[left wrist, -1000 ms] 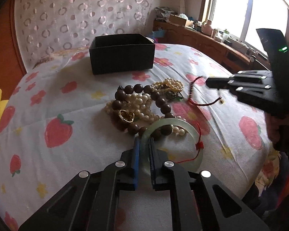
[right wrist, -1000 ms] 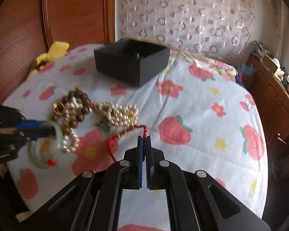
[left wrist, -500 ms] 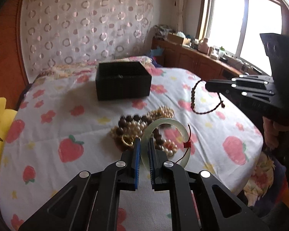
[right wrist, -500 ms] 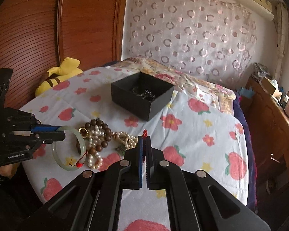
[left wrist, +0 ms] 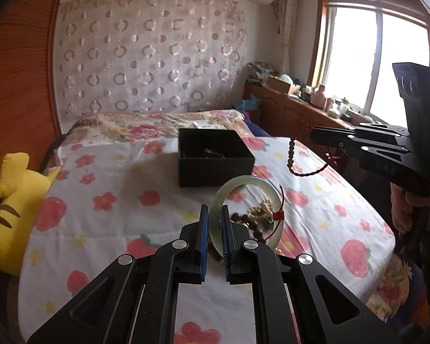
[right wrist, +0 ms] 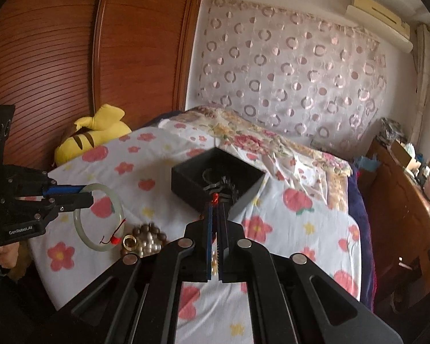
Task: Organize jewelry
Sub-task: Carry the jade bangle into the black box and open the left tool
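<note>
My left gripper is shut on a pale green jade bangle with a red thread, held in the air above the bed; it also shows in the right wrist view. My right gripper is shut on a red-corded bead bracelet that hangs from its tip, to the right of the open black box. In the right wrist view only the red knot shows, in front of the box. A pile of pearls and dark wooden beads lies on the bed below.
The bed has a white cover with red flowers. A yellow plush toy lies at its left edge. A wooden wardrobe stands behind it. A cluttered wooden dresser stands under the window on the right.
Both grippers have risen from the bed, each lifting its piece. The bangle has come off the pile; the bracelet now hangs free in the air, nearer the black box.
</note>
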